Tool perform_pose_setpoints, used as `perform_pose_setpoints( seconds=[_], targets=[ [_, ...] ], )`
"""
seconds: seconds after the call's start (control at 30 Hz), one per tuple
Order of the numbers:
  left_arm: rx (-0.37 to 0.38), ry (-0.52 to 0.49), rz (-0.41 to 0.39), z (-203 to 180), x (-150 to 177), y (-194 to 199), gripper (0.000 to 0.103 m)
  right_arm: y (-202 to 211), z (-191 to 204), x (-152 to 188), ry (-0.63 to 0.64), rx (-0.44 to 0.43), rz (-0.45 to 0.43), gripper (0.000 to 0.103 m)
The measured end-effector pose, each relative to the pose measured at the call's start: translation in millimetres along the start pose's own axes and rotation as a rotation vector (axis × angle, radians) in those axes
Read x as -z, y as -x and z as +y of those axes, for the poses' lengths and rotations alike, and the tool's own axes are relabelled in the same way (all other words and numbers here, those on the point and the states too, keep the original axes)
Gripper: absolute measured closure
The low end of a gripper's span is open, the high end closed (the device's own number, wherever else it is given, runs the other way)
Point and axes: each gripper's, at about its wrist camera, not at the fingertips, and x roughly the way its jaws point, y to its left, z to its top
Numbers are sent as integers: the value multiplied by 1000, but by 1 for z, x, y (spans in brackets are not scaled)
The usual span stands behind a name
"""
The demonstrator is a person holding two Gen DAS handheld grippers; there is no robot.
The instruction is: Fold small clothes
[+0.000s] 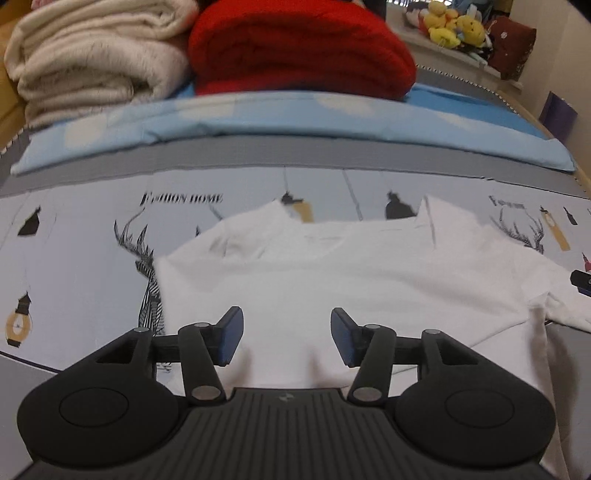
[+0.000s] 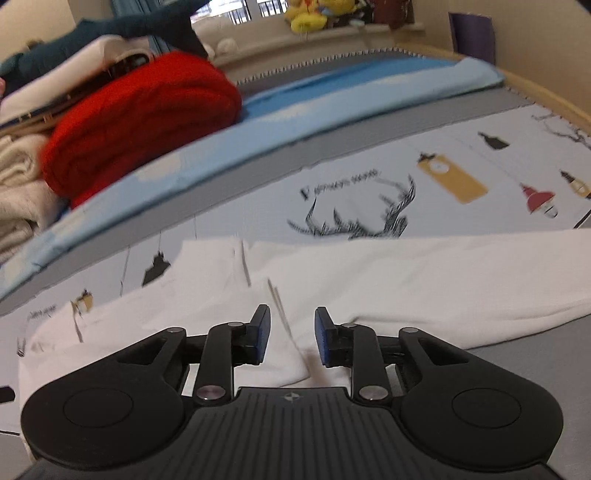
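White shirt (image 1: 332, 266) lies spread on the printed sheet (image 1: 74, 229), near edge of the bed, partly folded: in the right wrist view a fold edge runs toward the camera between two layers.

Left gripper (image 1: 287, 338): jaws wide apart, nothing between them, low over the shirt's near part; contact with the cloth cannot be told.

Right gripper (image 2: 291, 338): jaws open, narrower gap, holding nothing; fold edge of the shirt (image 2: 406, 269) lies just ahead of the gap.

Far side: blue quilt (image 1: 258, 114) across the bed, red blanket (image 1: 299, 48) on it, cream blanket (image 1: 92, 55) left of the red. Yellow plush toys (image 1: 454, 26) on a far ledge, right.
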Motion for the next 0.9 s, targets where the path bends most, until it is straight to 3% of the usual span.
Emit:
perform_pose_setpoints(
  seconds=[0.23,0.7,0.9],
  targets=[
    [18,-13,-39,-25,-4,14,39,29,-35,-7,-18,38,-58,73],
    [54,-15,-13,-40,0,3,38,46,-91,-8,-80,99,-92,73],
    [53,-21,-3,-35,0,0,38,56,-150,-19,-197,136,-128,73]
  ],
)
